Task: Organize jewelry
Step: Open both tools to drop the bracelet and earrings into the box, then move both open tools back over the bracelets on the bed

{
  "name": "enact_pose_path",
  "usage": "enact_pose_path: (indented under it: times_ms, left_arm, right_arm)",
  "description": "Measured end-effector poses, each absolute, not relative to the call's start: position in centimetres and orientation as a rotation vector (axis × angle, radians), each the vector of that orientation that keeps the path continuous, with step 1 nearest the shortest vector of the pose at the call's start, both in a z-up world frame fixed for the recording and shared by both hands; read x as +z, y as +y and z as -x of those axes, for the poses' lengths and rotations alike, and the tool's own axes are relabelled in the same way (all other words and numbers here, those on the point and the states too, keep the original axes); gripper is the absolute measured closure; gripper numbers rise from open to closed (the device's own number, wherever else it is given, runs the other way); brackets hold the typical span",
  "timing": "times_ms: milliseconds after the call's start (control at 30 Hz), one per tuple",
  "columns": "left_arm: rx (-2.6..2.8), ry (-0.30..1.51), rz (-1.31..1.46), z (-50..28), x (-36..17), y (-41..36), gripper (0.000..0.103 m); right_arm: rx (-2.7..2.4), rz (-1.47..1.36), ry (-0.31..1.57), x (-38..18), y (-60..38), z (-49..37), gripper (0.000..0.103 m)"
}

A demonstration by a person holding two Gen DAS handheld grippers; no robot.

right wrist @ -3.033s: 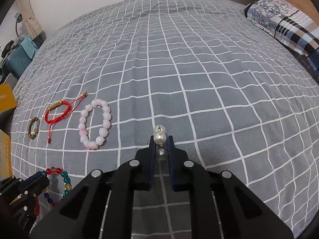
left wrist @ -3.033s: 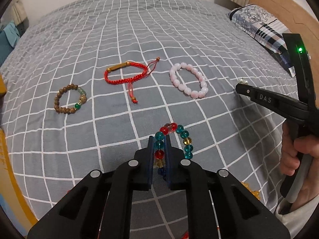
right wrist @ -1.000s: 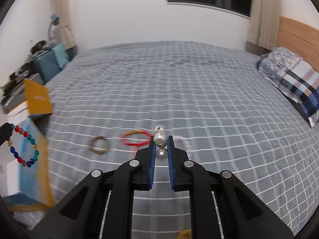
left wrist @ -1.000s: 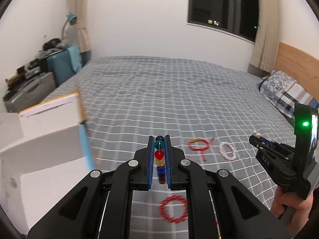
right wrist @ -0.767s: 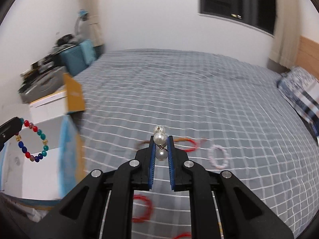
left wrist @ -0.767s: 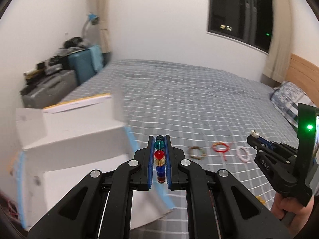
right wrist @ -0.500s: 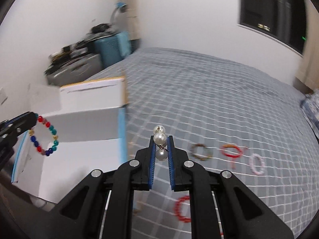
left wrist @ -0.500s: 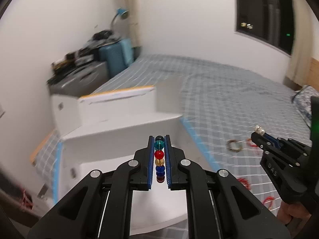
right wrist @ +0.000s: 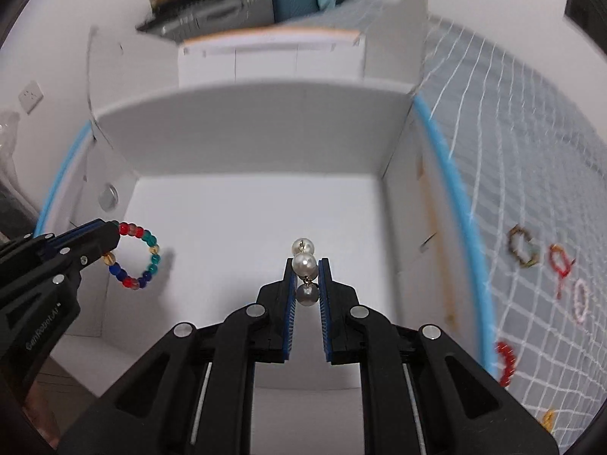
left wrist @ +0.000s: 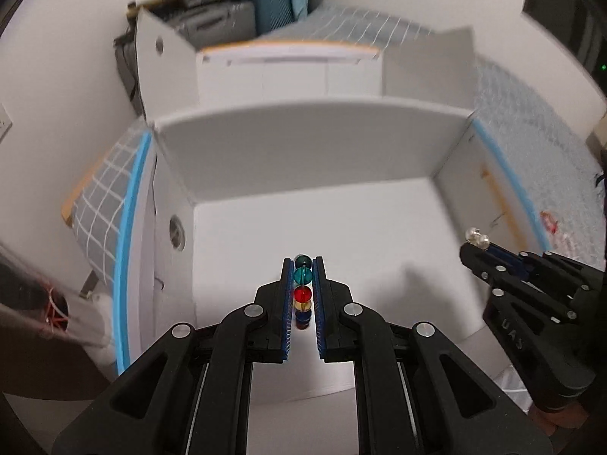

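Now | left tool (left wrist: 302, 276) clamps beaded bracelet (right wrist: 137, 259) | right tool (right wrist: 305, 275) clamps pearl piece (right wrist: 304, 263) | both over white box (left wrist: 303, 148)

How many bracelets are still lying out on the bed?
4 that I can make out, all right of the white box: a brown bead bracelet, a red cord bracelet, a pink bead bracelet and a red bead bracelet. The blurred edge may hide more.
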State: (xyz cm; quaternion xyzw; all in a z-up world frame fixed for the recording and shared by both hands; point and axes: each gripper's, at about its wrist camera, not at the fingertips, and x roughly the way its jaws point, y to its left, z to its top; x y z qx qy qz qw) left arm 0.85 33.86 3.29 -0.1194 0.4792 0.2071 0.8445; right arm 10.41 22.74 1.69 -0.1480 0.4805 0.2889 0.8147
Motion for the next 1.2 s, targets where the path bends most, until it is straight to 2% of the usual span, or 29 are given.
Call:
enact_pose_path:
  times_ms: [433,533,567,600,633,667,733,767,833,967,1067,1200]
  left_arm:
    - [0.456,1.056,0.254,-1.0,1.4,34.7,0.094]
    - [0.479,1.05,0.23,-1.1,1.5,34.7,0.09]
    - [0.491,1.05,0.217,-1.0,1.6,34.6,0.08]
    - [0.505,1.045,0.208,-0.9,1.9,34.5,0.072]
    - [0.51,1.039,0.209,-0.8,2.0,34.5,0.055]
    - [0.516,1.028,0.209,-0.6,2.4,34.5,0.046]
    - [0.529,1.005,0.196,-0.2,3.1,34.4,0.042]
    - [0.53,0.998,0.192,-0.1,3.4,34.3,0.034]
    - [0.543,0.963,0.192,0.5,4.5,34.2,0.025]
    - [0.569,0.907,0.186,1.4,6.2,34.1,0.01]
    - [0.578,0.863,0.172,1.9,7.4,33.6,0.006]
    - [0.584,0.809,0.154,2.4,8.7,32.4,0.006]
  right_arm:
    - [0.592,0.332,1.081,-0.5,23.7,-10.9,0.092]
    - [0.594,0.324,1.088,-0.4,23.6,-11.0,0.089]
    - [0.593,0.325,1.09,-0.4,23.5,-11.0,0.085]
    - [0.593,0.324,1.087,-0.3,23.5,-10.9,0.076]
    - [0.594,0.316,1.08,-0.1,23.4,-10.8,0.065]
    - [0.596,0.305,1.072,0.2,23.2,-10.8,0.059]
    - [0.596,0.296,1.055,0.7,23.0,-10.6,0.047]
    - [0.596,0.298,1.048,1.0,23.0,-10.5,0.044]
    - [0.598,0.297,1.028,1.6,22.8,-10.2,0.032]
    - [0.59,0.292,0.989,3.1,22.1,-9.7,0.02]
    - [0.576,0.295,0.949,4.3,21.1,-9.2,0.014]
    - [0.546,0.281,0.894,6.2,18.6,-8.5,0.009]
